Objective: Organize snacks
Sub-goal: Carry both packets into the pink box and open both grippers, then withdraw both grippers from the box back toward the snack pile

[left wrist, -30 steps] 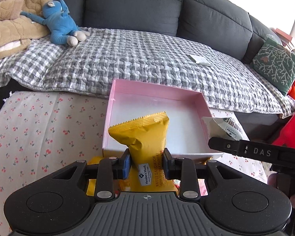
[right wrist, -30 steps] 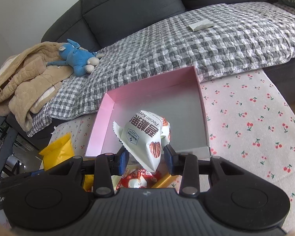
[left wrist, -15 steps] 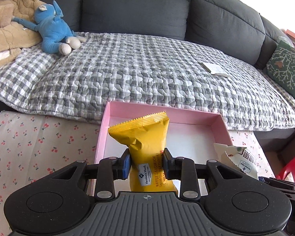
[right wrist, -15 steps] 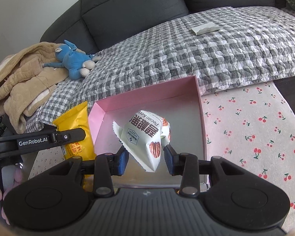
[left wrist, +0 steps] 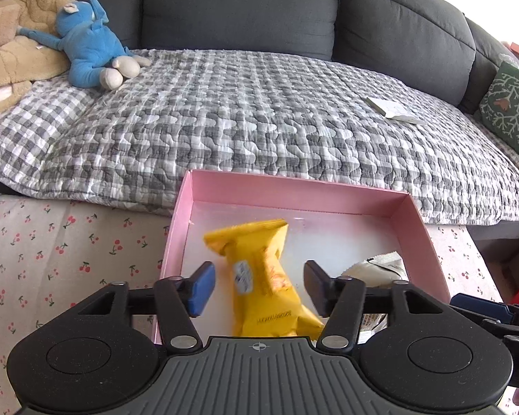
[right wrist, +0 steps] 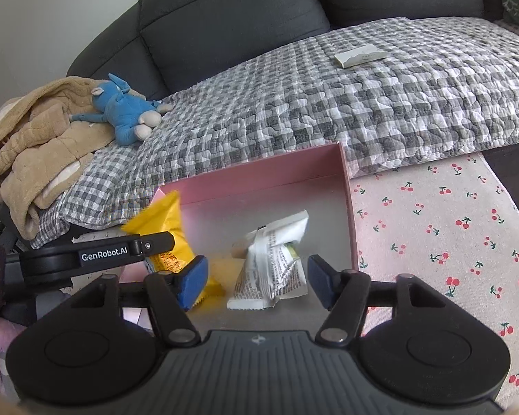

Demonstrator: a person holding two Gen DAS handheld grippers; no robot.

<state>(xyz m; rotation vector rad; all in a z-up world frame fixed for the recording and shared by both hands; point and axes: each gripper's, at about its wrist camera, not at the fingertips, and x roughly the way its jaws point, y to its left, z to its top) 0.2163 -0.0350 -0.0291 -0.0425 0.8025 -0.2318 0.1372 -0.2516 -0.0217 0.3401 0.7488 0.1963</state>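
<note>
Release step, by the look of it. Left gripper [left wrist: 257,287] jaws wide apart, yellow packet [left wrist: 264,282] loose between them, lower centre, over pink box [left wrist: 294,188]. Right gripper [right wrist: 257,278] likewise spread, white packet [right wrist: 271,263] free in box. Next: probably back both out and fetch further snacks.

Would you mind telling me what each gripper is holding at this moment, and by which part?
Nothing is held. The left gripper and right gripper are both open; the yellow packet and white packet sit blurred between the jaws, over the pink box.
</note>
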